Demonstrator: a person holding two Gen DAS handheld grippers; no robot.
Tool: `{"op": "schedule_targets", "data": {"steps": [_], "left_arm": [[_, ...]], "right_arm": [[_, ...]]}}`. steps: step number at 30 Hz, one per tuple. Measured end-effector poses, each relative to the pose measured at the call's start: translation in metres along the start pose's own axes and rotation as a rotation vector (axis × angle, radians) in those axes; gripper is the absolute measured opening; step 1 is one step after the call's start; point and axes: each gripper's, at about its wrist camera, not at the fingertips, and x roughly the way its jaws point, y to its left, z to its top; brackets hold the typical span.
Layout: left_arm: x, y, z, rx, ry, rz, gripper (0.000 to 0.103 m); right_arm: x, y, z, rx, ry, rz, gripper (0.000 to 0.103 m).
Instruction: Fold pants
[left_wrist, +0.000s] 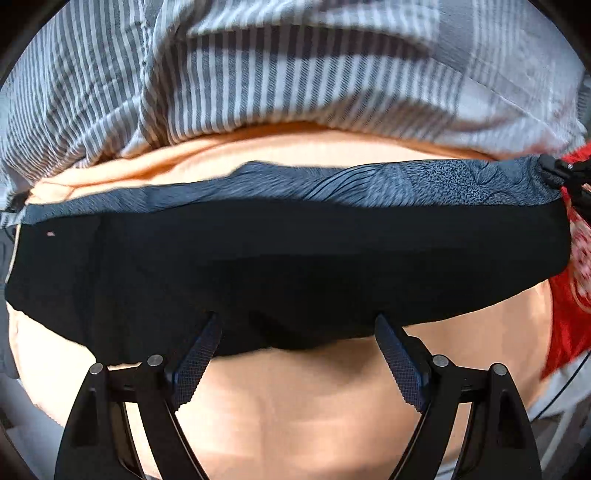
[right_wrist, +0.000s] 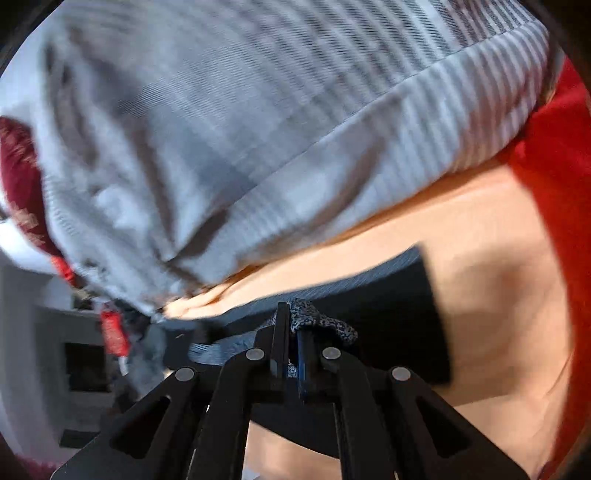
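The pants (left_wrist: 288, 266) are black with a blue-grey patterned band along the far edge. They lie folded into a wide strip across an orange sheet (left_wrist: 295, 402). My left gripper (left_wrist: 295, 332) is open, its fingertips at the near edge of the pants, holding nothing. My right gripper (right_wrist: 293, 317) is shut on a bunched patterned corner of the pants (right_wrist: 325, 321). It also shows in the left wrist view (left_wrist: 554, 171) at the far right corner of the strip. The right wrist view is blurred.
A grey and white striped blanket (left_wrist: 258, 74) is bunched behind the pants and fills the top of the right wrist view (right_wrist: 258, 129). A red patterned cloth (left_wrist: 576, 280) lies at the right edge. Furniture (right_wrist: 74, 350) shows at the lower left of the right wrist view.
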Motion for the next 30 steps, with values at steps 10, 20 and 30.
{"op": "schedule_targets", "data": {"steps": [10, 20, 30], "left_arm": [[0.057, -0.003, 0.041, -0.049, 0.025, 0.114, 0.086], [0.089, -0.012, 0.045, -0.016, 0.063, 0.149, 0.086], [0.104, -0.011, 0.070, -0.049, 0.051, 0.156, 0.097]], "right_arm": [[0.076, -0.055, 0.035, 0.066, 0.119, -0.221, 0.006], [0.011, -0.046, 0.020, 0.053, 0.005, -0.266, 0.063], [0.055, -0.059, -0.051, -0.097, 0.172, -0.426, 0.026]]}}
